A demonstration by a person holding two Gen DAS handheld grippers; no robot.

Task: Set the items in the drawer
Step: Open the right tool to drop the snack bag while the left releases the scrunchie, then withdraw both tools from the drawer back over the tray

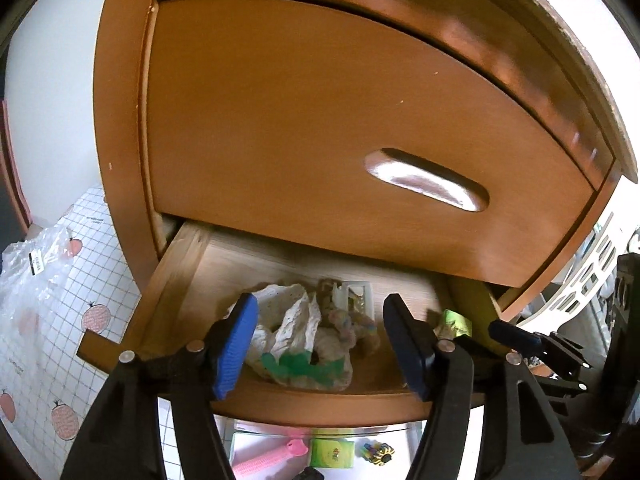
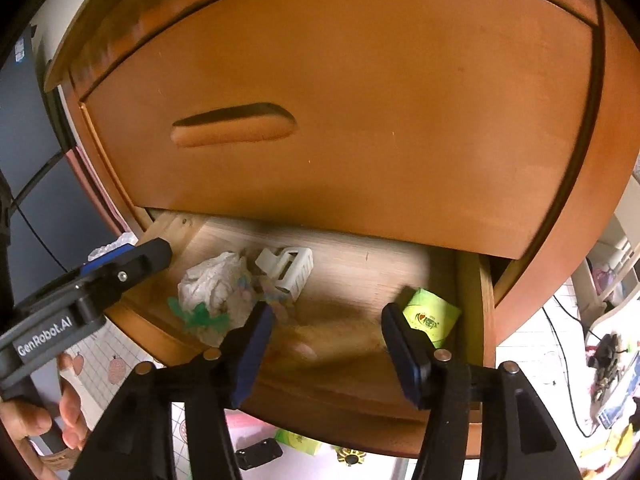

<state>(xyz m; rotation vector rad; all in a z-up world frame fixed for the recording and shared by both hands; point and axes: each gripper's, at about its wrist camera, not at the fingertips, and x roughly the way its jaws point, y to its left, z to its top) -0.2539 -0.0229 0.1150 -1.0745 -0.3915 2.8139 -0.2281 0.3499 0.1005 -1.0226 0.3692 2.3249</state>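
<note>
1. The green tissue pack lies in the open drawer, in its right front corner, close against the right side wall. It sits tilted, and its long axis seems to run slantwise from the front wall toward the right wall, printed face up. It looks just set down, so I judge the placing step for this item done.
2. The right tool hangs over the drawer's front edge with its jaws parted and nothing between them; the pack sits just beyond the right-hand finger and looks free of it.
3. Toward the left half of the drawer lies a crumpled white cloth with green print, a soft pastel toy against it, and behind them a white plastic clip near the middle of the floor. The heap has no clear axis.
4. The left tool hovers over that heap, jaws wide and holding nothing. I judge both were let go here because things dropped inside the walls cannot slide out.
5. Below the drawer front, on the floor, a pink comb, another green pack and a yellow-black item wait.
</note>
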